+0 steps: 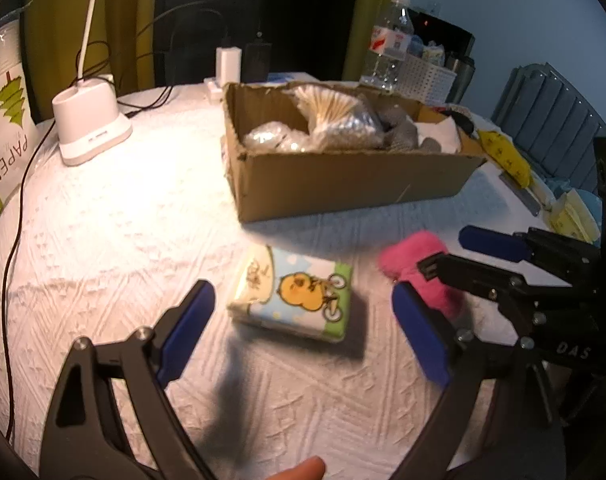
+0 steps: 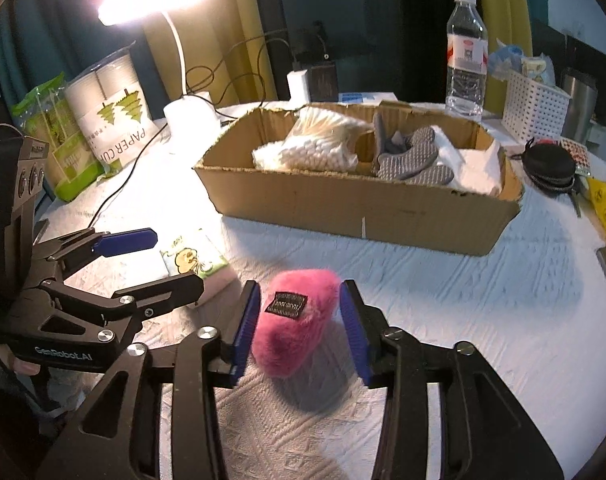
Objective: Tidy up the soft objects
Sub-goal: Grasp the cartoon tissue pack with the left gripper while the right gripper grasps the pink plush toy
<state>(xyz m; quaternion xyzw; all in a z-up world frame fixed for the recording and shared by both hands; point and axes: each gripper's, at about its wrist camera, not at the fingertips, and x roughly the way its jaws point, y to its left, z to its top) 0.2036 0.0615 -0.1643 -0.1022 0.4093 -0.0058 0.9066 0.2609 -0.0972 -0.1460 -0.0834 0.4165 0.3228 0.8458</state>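
A tissue pack with a yellow duck print lies on the white tablecloth between the wide-open pads of my left gripper; it also shows in the right wrist view. A fluffy pink pouch with a black label lies between the blue pads of my right gripper; the left pad touches it and the right pad stands just clear. The pouch shows in the left wrist view too. A cardboard box behind holds cotton swabs, grey socks and white cloth.
A desk lamp base with cables stands at the back left beside a paper-cup sleeve. A water bottle, white basket, black round case and yellow packs crowd the back right.
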